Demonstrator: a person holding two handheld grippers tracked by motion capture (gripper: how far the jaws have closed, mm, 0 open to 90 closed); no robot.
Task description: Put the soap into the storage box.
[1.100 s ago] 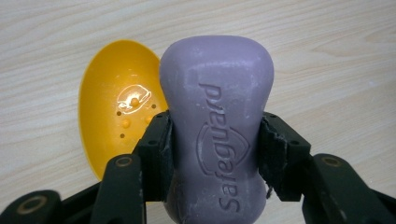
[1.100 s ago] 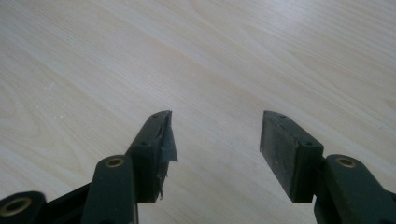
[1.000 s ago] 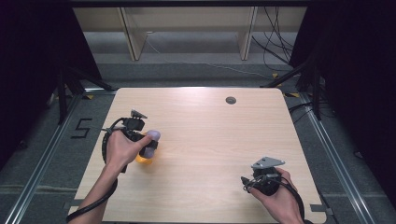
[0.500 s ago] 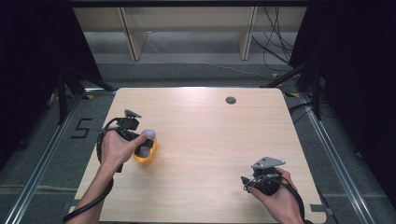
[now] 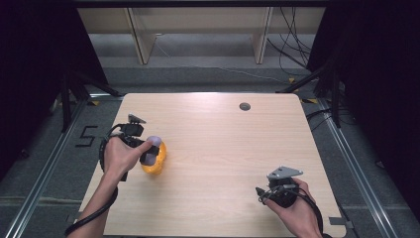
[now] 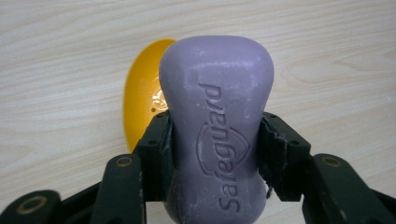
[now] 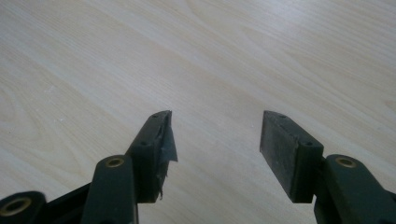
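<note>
A purple soap bar with embossed lettering sits between the pads of my left gripper, which is shut on its narrow waist. Behind and beneath it lies an orange soap dish on the wood. In the high view the left gripper holds the soap bar over the orange dish at the table's left; whether soap and dish touch I cannot tell. My right gripper rests at the front right, and its jaws stand open over bare wood.
The light wooden table has a small dark round hole near its far edge. Black cables trail from both grippers. Metal rails and dark floor surround the table, with a shelf frame beyond.
The left hand has shifted slightly to the left with the soap still gripped over the dish. The right hand has not moved.
</note>
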